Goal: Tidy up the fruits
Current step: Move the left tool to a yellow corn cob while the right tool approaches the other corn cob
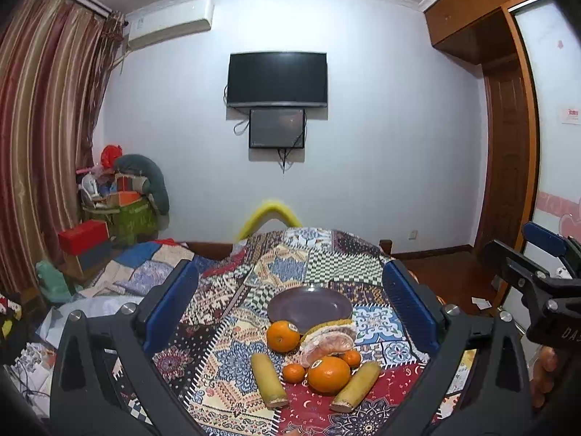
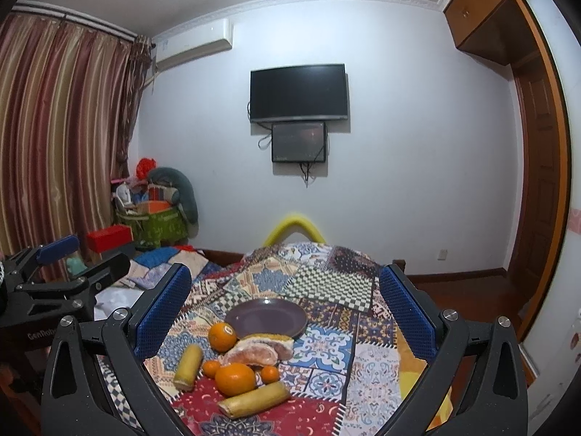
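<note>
An empty purple plate (image 1: 309, 307) (image 2: 266, 316) lies on a patchwork cloth. In front of it sit two large oranges (image 1: 282, 335) (image 1: 329, 374) (image 2: 222, 336) (image 2: 235, 378), small mandarins (image 1: 293, 372) (image 2: 211, 368), a peeled pomelo piece (image 1: 328, 341) (image 2: 258, 352) and two yellowish cane pieces (image 1: 269, 380) (image 1: 356, 386) (image 2: 188, 366) (image 2: 254, 399). My left gripper (image 1: 290, 312) is open and empty, above the fruit. My right gripper (image 2: 287, 316) is open and empty, also above it. Each gripper shows at the edge of the other's view (image 1: 537, 272) (image 2: 69, 272).
The patchwork cloth (image 1: 236, 363) (image 2: 363, 356) covers a small table. Clutter, boxes and a green bag (image 1: 130, 218) stand at the left by a striped curtain. A TV (image 1: 277, 79) hangs on the far wall. A wooden door (image 2: 541, 196) is at the right.
</note>
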The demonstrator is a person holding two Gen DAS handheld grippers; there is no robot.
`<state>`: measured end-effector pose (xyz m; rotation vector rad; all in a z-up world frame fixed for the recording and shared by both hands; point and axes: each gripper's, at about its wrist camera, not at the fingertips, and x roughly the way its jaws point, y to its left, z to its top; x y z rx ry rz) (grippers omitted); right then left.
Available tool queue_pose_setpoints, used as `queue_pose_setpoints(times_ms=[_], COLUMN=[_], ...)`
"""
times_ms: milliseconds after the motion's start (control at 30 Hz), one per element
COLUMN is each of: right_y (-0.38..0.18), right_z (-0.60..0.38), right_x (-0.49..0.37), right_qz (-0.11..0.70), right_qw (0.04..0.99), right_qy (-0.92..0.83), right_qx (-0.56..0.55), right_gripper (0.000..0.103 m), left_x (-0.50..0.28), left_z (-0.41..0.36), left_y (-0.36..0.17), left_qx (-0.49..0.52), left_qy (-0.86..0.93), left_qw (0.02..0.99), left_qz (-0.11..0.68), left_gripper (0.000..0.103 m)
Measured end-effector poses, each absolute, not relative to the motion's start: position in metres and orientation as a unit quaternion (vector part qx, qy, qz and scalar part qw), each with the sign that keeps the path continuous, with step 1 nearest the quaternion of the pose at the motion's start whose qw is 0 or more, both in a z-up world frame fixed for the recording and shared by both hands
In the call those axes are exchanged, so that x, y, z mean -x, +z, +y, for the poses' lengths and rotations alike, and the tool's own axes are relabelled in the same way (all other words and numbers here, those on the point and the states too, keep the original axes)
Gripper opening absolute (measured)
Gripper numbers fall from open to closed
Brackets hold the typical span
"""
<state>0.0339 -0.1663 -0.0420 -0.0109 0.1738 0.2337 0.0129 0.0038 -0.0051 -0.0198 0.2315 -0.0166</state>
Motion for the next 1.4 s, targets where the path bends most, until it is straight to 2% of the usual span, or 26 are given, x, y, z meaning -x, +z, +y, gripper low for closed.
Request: queue_pose_setpoints(times_ms=[400, 900, 1167, 1400], right_y=[-0.086, -0.166, -0.205, -0.225], right_z=[-0.161, -0.138, -0.12, -0.109], right_x=[-0.072, -0.119, -0.14, -0.148], right_qz=[0.194, 0.342, 0.406, 0.444], right_qw=[0.972, 0.927, 0.895, 0.875], right_qy=[0.132, 0.144, 0.175, 0.186], right_qx=[0.008, 0.054, 0.054, 0.053], right_gripper=[0.103, 0.103, 0.103, 0.103], left_x=[-0.051, -0.108, -0.12, -0.123], left_z=[0.036, 0.058, 0.065, 0.064], left_y=[-0.045, -0.135, -0.177, -0.19], left_qx=[0.029, 0.033, 0.043, 0.052], left_qy=[0.016, 0.018, 0.011, -0.002], left_qw=[0.98, 0.941, 0.914, 0.907], left_qz=[0.194, 0.337, 0.402, 0.418], left_gripper=[0.103, 0.103, 0.086, 0.083])
